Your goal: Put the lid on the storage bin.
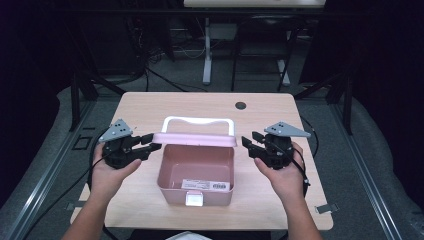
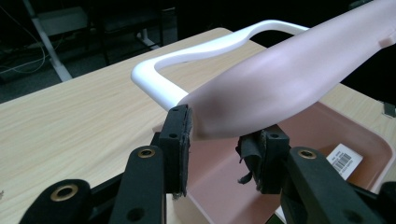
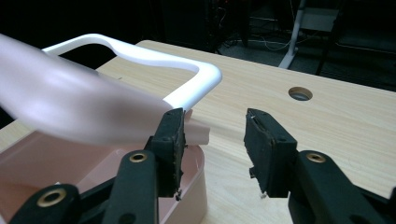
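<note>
Pink box [image 1: 196, 172] sits mid-desk [image 1: 150, 107], toward the near edge, already open and empty but for a label on its floor; its lid [image 1: 195, 139] stands raised along the far rim, white handle [image 1: 199, 121] behind. Left gripper [image 1: 150, 143] has the lid's left end between slack jaws; right gripper [image 1: 248, 141] gapes just off the right end. Opening looks done, letting go likely remains

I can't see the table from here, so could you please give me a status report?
Left gripper and right gripper open at the lid ends. Pink plastic box open, white-handled lid raised. Nothing obstructing.
</note>
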### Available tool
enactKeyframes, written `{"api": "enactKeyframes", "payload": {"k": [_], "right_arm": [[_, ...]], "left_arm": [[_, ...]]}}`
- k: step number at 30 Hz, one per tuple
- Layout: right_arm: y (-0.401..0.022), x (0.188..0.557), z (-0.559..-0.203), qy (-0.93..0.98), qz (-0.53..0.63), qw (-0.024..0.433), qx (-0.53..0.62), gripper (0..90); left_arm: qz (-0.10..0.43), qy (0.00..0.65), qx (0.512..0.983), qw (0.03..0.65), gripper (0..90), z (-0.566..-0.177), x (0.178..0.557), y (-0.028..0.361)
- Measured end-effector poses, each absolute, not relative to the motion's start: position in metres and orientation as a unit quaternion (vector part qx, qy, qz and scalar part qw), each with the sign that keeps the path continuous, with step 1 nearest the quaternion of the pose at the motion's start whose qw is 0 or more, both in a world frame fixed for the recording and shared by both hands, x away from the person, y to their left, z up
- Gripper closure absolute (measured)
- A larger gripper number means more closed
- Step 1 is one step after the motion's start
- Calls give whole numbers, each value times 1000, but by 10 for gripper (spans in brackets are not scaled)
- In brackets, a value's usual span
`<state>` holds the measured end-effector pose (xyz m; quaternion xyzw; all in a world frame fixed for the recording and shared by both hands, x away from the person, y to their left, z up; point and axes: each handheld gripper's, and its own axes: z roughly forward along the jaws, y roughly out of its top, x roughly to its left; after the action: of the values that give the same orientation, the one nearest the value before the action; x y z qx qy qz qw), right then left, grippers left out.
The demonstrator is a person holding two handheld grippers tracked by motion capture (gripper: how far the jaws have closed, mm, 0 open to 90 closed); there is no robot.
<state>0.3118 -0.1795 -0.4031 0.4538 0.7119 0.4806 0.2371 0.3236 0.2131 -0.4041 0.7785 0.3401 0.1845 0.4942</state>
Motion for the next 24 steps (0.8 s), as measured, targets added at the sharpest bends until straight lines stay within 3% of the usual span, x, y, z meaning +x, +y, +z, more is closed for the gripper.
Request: {"api": "enactKeyframes", "payload": {"k": [24], "right_arm": [[-176, 329, -402, 710, 494, 238, 442, 531]], "left_arm": [[181, 338, 786, 486, 630, -414, 309, 212]]}}
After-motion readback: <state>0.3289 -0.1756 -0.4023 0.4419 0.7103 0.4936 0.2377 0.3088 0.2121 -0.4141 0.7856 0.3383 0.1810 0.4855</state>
